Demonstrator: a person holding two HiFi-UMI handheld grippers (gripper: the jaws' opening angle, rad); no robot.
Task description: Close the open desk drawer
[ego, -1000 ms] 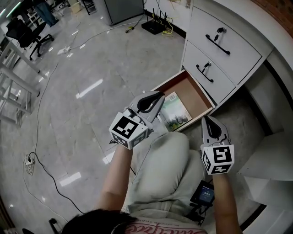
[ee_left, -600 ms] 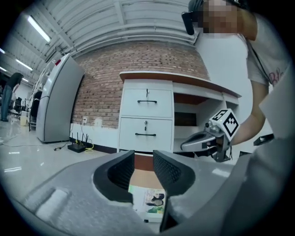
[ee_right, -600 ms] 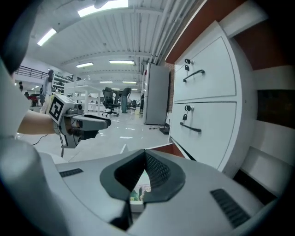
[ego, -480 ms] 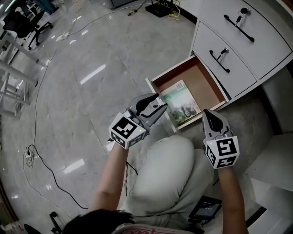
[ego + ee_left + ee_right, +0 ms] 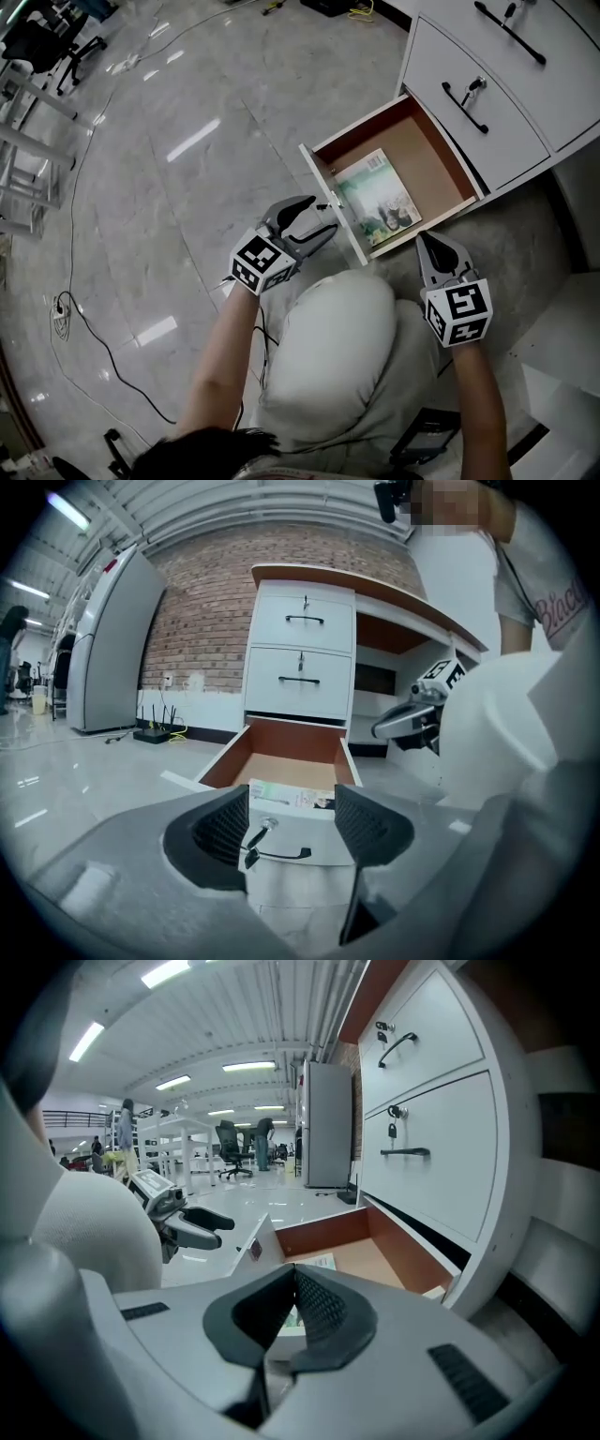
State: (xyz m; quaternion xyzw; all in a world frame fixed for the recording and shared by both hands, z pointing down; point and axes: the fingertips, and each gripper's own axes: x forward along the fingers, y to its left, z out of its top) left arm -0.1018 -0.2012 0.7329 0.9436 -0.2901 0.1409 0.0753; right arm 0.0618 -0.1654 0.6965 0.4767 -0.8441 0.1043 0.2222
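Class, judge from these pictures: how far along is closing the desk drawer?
Done: nothing; the bottom drawer stands pulled out, a book inside. In hand: the left gripper, jaws just opening with nothing between them, faces the drawer's handle, short of it. The right gripper is shut nearby. Left: push the drawer in.

The drawer (image 5: 433,161) I have to shut is the lowest of three in the white desk (image 5: 506,122). It is pulled far out, wide open. It is white outside and brown inside. Its front has a black handle (image 5: 278,855) with a small key (image 5: 265,825) just above it. A green book (image 5: 378,199) lies flat inside, close to the front.
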